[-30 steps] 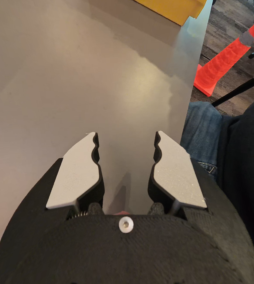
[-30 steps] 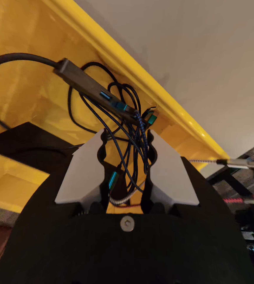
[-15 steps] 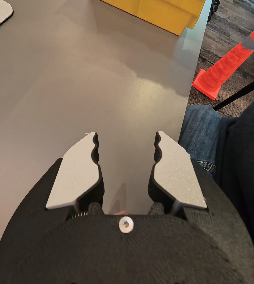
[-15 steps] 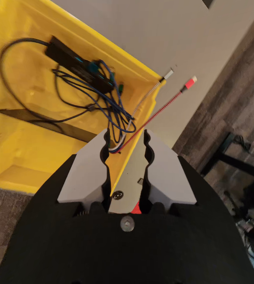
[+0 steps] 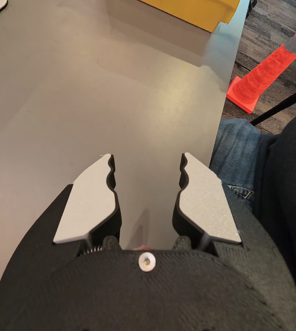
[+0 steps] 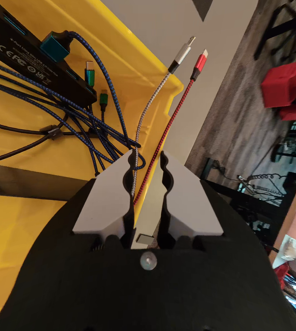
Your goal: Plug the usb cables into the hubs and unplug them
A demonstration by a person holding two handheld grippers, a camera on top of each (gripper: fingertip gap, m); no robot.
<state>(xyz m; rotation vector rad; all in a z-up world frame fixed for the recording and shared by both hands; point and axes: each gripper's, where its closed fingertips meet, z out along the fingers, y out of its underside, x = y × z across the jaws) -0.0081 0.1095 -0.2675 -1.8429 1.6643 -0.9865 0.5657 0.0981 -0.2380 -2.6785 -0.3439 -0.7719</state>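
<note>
The left gripper (image 5: 147, 155) hangs over the bare grey table (image 5: 72, 100) with its jaws spread wide and nothing between them; only tabletop shows in the gap. Well ahead of its fingertips and off to the right, a corner of the yellow bin (image 5: 193, 14) sits at the table's far edge, and to the right of the jaws, past the table edge, an orange cone (image 5: 261, 75) stands on the floor beside a person's leg in blue jeans (image 5: 233, 146). The right gripper (image 6: 146, 152) is over the near corner of the same yellow bin (image 6: 143, 59), its jaws partly apart and closed on nothing. A silver braided cable (image 6: 149, 103) and a red braided cable (image 6: 172, 116) run up through the gap between the jaws, the silver one lying close against the left finger (image 6: 107, 193), though whether it touches cannot be told; both lean over the bin's rim ahead, their plug ends free in the air beyond it. Ahead of the jaws and to the left, inside the bin, lies a black USB hub (image 6: 36, 59) with a teal plug (image 6: 54, 46) seated in one port. Blue braided cables (image 6: 82, 114) tangle between the hub and the left fingertip, with two loose green-sleeved connectors (image 6: 90, 73) just beside the hub's near end.
</note>
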